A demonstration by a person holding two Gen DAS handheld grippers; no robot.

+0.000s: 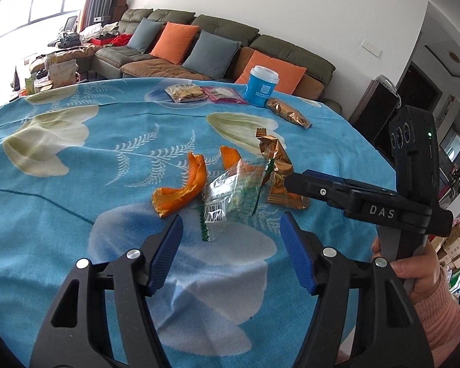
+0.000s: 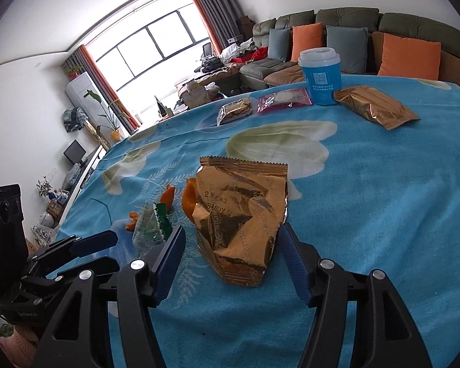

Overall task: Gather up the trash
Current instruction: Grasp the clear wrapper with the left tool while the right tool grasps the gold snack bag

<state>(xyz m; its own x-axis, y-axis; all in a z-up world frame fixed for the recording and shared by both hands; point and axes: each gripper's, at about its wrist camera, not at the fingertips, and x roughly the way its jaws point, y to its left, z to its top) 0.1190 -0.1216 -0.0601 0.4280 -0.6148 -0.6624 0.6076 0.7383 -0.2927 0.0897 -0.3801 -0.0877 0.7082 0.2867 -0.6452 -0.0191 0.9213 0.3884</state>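
A crumpled clear wrapper with green edges (image 1: 227,202) lies on the blue floral tablecloth (image 1: 76,184), just ahead of my open left gripper (image 1: 231,239). Orange peel pieces (image 1: 181,193) lie left of and behind it. An empty gold wrapper (image 2: 242,214) stands crumpled between the open fingers of my right gripper (image 2: 230,254); it also shows in the left wrist view (image 1: 279,171), where the right gripper (image 1: 294,181) reaches in from the right. The clear wrapper (image 2: 151,227) and the peel (image 2: 188,199) show left of the gold one. The left gripper (image 2: 104,242) shows at left.
At the table's far side stand a blue cup with a white lid (image 2: 320,75), a sealed gold snack pack (image 2: 374,105), a pink packet (image 2: 283,98) and a biscuit packet (image 2: 234,110). A sofa with orange and grey cushions (image 1: 199,46) lies beyond the table.
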